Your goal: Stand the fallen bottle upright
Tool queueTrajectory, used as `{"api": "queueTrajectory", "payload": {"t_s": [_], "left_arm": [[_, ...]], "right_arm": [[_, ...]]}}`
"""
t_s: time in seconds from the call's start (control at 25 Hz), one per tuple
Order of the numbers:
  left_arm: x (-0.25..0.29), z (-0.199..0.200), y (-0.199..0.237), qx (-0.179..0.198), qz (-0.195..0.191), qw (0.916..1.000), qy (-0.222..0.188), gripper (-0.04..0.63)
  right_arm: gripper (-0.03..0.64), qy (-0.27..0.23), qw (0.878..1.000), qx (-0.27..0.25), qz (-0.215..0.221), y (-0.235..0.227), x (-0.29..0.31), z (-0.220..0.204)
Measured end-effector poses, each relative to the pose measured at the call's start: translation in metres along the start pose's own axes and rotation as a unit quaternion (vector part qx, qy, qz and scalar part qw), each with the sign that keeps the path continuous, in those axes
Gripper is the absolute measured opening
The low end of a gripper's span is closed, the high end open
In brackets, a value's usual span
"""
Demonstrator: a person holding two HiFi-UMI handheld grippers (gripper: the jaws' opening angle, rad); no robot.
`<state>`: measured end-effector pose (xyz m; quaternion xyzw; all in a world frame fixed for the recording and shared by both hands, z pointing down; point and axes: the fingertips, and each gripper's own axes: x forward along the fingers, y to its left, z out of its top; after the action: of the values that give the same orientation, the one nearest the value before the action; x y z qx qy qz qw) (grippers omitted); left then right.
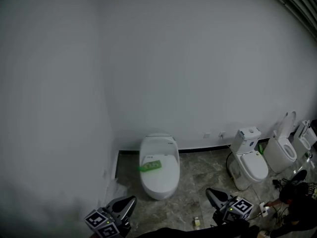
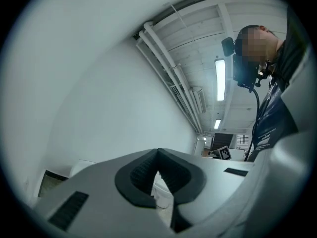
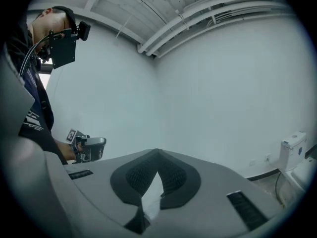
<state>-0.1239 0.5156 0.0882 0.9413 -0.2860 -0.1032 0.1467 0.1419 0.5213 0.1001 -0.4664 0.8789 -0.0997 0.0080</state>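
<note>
A green bottle [image 1: 150, 166] lies on its side on the closed lid of a white one-piece toilet [image 1: 159, 182] against the far wall. Both grippers are low in the head view, well short of the bottle and pointing toward it. My left gripper [image 1: 130, 201] is at the bottom left and my right gripper [image 1: 210, 192] at the bottom right. In the left gripper view my left gripper [image 2: 158, 152] has its tips together with nothing between them. In the right gripper view my right gripper [image 3: 158, 152] looks the same, tips meeting and empty. The bottle shows in neither gripper view.
Two more white toilets [image 1: 250, 165] [image 1: 282, 150] stand along the wall to the right, with cables [image 1: 292, 187] on the floor beside them. A small object [image 1: 197, 222] lies on the grey stone floor between the grippers. A white wall [image 1: 54, 133] closes the left side.
</note>
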Motion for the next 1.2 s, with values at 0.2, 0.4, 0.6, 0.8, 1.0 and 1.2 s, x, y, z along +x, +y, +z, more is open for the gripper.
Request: {"api": "queueTrajectory", "payload": {"t_s": [0.2, 0.4, 0.6, 0.8, 1.0, 1.2], "left_arm": [[-0.021, 0.016, 0.049, 0.008, -0.016, 0.9998, 0.011, 0.009], [-0.022, 0.027, 0.092, -0.005, -0.004, 1.0000, 0.003, 0.011], [0.008, 0.024, 0.130, -0.006, 0.016, 0.9998, 0.004, 0.011], [0.078, 0.021, 0.162, 0.002, 0.054, 0.9985, 0.003, 0.011], [0.162, 0.024, 0.186, -0.016, 0.095, 0.9953, -0.001, 0.011], [0.242, 0.023, 0.206, -0.010, 0.110, 0.9938, -0.007, 0.011]], "right_arm": [[0.011, -0.003, 1.000, 0.001, -0.018, 0.021, 0.046, 0.002], [0.011, 0.007, 1.000, 0.000, -0.013, 0.016, 0.088, 0.004], [0.011, 0.011, 1.000, 0.006, 0.003, -0.024, 0.131, 0.001], [0.011, 0.007, 0.999, 0.009, 0.045, -0.105, 0.180, 0.004], [0.011, 0.014, 0.996, 0.001, 0.089, -0.192, 0.228, 0.030], [0.011, -0.008, 0.994, 0.006, 0.112, -0.277, 0.258, 0.056]]}}
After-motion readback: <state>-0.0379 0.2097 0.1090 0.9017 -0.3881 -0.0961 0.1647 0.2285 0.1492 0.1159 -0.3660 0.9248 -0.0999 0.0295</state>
